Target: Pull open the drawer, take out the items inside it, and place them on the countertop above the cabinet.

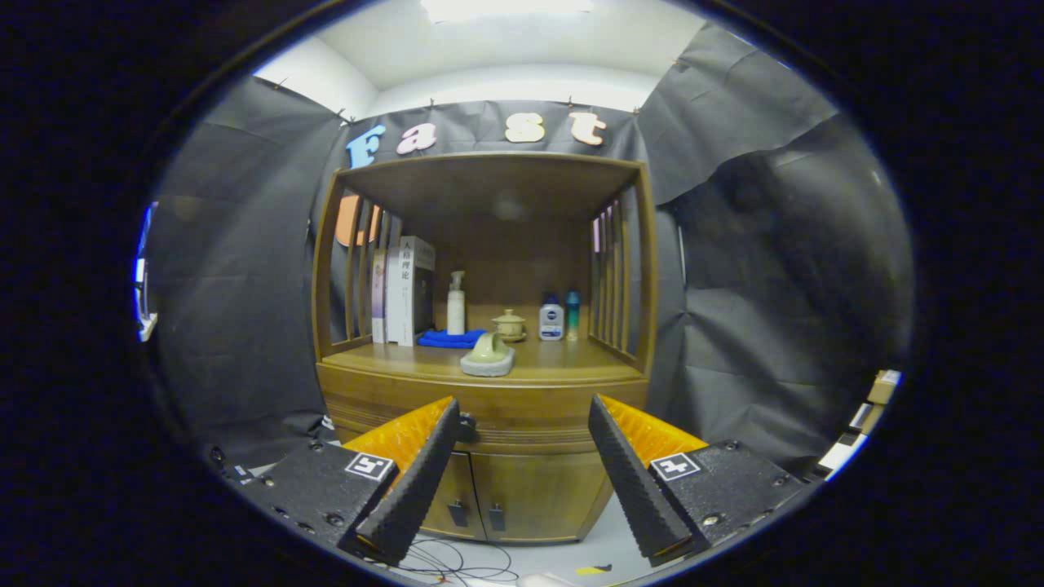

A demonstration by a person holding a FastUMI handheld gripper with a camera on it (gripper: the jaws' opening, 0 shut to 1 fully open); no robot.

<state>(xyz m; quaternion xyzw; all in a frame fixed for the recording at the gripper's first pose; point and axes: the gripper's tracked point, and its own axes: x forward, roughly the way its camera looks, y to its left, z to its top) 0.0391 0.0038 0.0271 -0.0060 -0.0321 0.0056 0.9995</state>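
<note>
The wooden cabinet (489, 342) stands against the booth's cloth wall, squarely ahead of the gripper (522, 424). Its open shelf area is roofed and has slatted sides. The countertop (563, 363) forms the floor of this recess. Below its front edge runs the drawer (522, 408) as a closed wooden band, flush with the cabinet face. A small dark knob (466, 425) shows just past the left finger's tip. Under that sit two lower doors (489, 493), also closed.

Along the countertop's back edge, from left to right, stand upright books (405, 289), a white pump bottle (456, 303), a lidded ceramic cup (510, 324), a small white bottle (551, 319) and a slim teal bottle (572, 315). A folded blue cloth (450, 337) lies before the pump bottle. Nearer the front edge, about mid-width, rests a pale green piece on a grey base (488, 356). Whether any of these came from the drawer cannot be told, and what the drawer holds is hidden.

The gripper is held level and centred on the drawer front, some way back from it. Its fingers are spread wide with nothing between them, framing the drawer band. This pose suits either an approach to the knob or a withdrawal from a drawer pushed closed.
</note>
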